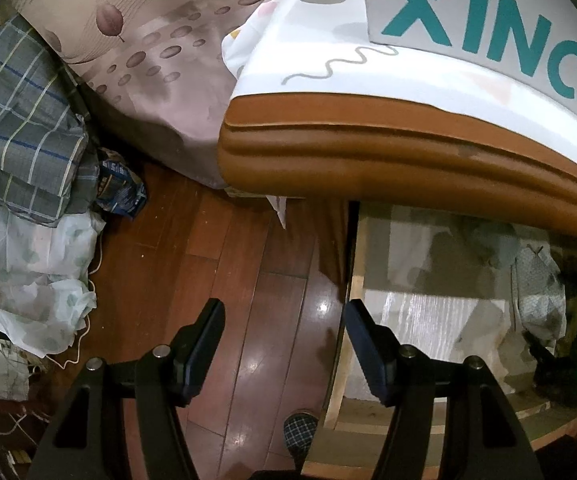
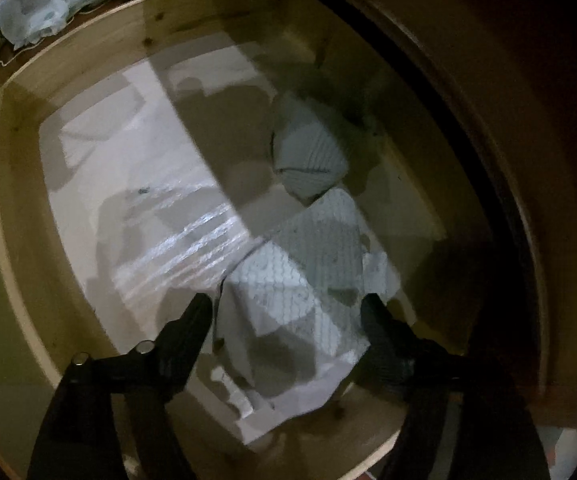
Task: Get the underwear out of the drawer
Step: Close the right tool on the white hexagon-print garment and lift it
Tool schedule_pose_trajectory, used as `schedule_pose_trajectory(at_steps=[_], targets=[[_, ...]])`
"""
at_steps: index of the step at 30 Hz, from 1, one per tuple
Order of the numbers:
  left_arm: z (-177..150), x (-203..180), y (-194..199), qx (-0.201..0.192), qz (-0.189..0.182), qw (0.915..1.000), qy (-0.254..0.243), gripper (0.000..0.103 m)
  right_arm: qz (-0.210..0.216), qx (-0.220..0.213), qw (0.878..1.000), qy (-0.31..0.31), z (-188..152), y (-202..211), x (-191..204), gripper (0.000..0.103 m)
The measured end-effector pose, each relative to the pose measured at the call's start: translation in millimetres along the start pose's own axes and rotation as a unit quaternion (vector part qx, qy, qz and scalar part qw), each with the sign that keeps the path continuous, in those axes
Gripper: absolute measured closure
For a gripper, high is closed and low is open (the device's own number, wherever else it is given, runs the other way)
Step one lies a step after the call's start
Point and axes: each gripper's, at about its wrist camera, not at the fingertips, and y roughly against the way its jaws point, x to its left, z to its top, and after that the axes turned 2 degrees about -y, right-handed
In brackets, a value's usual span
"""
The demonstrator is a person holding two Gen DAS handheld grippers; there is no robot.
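Observation:
The wooden drawer (image 2: 16, 160) stands pulled out, lined with pale paper. In it lies white patterned underwear (image 2: 300, 292), crumpled, at the near right. A second folded pale piece (image 2: 308, 160) lies farther back. My right gripper (image 2: 288, 316) points down into the drawer, open, with its fingers on either side of the underwear and the pads not pressing on it. My left gripper (image 1: 284, 312) is open with nothing between its fingers. It hangs over the floor beside the drawer's left wall (image 1: 352, 288). The underwear (image 1: 536, 292) shows in the left wrist view at the far right.
An orange-edged cabinet top (image 1: 368, 152) overhangs the drawer and carries a white cloth and a grey box with teal letters (image 1: 468, 20). A bed sheet (image 1: 148, 60), plaid cloth (image 1: 20, 120) and white bags (image 1: 20, 260) lie on the left. A plaid slipper (image 1: 300, 432) is on the wooden floor.

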Motion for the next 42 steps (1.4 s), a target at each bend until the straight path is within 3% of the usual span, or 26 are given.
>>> schedule_pose_trajectory(at_steps=[9,17,20,22,24,30,33,42], targets=[[-1.1,-3.5,-4.0,0.008,-0.003,0.9999,-0.009,0.039,0.019,0.025,0.999,-0.021,10.7,-32.2,-6.6,0.026],[-2.8,-13.4,-8.2,0.013,-0.002,0.9996,-0.023,0.039,0.059,0.041,0.997,-0.034,10.1,-71.0,-24.7,0.007],[-3.4,-16.3,-10.5,0.017,-0.001,0.9994,-0.029,0.039,0.065,0.039,0.997,-0.033,10.9,-74.0,-25.7,0.007],[-3.2,-17.3,-11.5,0.018,0.002,0.9993,-0.032,0.039,0.073,0.039,0.996,-0.035,7.0,-81.9,-27.8,0.014],[-2.9,-18.1,-12.0,0.018,0.003,0.9993,-0.032,0.039,0.104,0.041,0.993,-0.045,4.4,-81.0,-30.2,0.036],[-4.3,-23.1,-13.0,0.012,0.002,0.9988,-0.047,0.039,0.089,0.056,0.993,-0.047,1.0,-74.9,-29.5,0.065],[-6.7,-30.2,-14.9,0.008,0.015,0.9975,-0.069,0.039,0.083,0.066,0.993,-0.049,4.0,-70.0,-29.6,0.071],[-21.9,-71.2,-13.4,-0.017,0.046,0.9836,-0.173,0.039,0.081,0.071,0.991,-0.079,-6.2,-41.4,-20.8,0.073]])
